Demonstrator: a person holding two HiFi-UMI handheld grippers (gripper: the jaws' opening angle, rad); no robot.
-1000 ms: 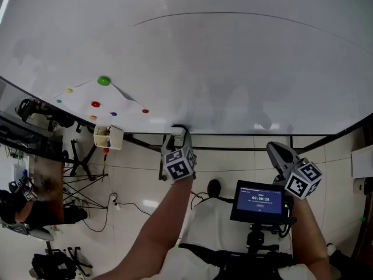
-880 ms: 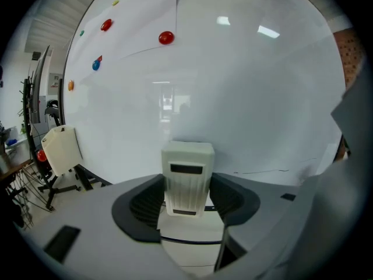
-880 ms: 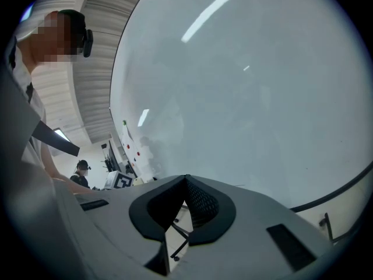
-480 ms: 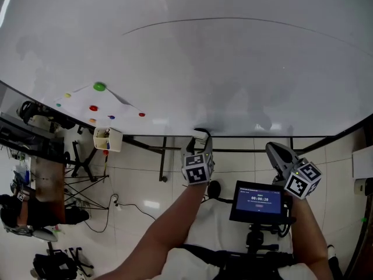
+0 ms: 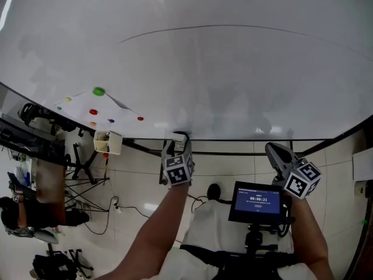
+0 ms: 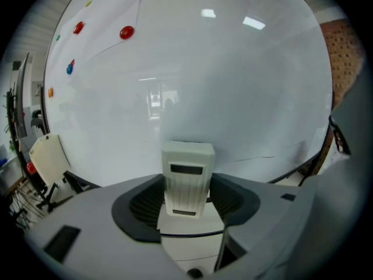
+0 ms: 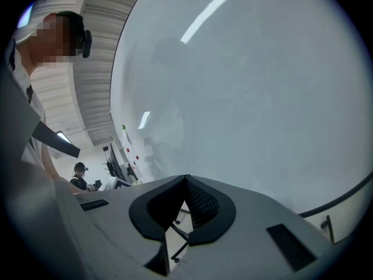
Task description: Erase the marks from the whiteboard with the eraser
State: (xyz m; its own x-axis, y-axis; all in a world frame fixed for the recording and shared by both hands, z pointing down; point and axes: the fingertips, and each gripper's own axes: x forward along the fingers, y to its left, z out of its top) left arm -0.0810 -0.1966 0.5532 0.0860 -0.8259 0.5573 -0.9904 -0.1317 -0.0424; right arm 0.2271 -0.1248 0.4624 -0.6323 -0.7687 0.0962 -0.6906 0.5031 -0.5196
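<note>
The whiteboard (image 5: 221,80) fills the upper head view, with a thin dark curved line (image 5: 204,27) drawn across it. My left gripper (image 5: 177,146) is shut on a white eraser (image 5: 179,137), held at the board's bottom edge. In the left gripper view the eraser (image 6: 187,171) stands upright between the dark pads (image 6: 144,200) and faces the whiteboard (image 6: 221,80). My right gripper (image 5: 280,153) hangs below the board at the right. Its jaws (image 7: 186,182) are shut on nothing and point at the whiteboard (image 7: 262,98).
A paper sheet (image 5: 102,107) is pinned to the board's lower left by coloured magnets, among them a green magnet (image 5: 98,91). A white marker box (image 5: 108,142) hangs below it. A screen on a stand (image 5: 259,202) sits by my right arm. A person (image 5: 23,212) and tripods are on the floor at left.
My left gripper with the eraser swung right along the board's bottom edge, then came back left to about where it began. The right gripper has stayed put.
</note>
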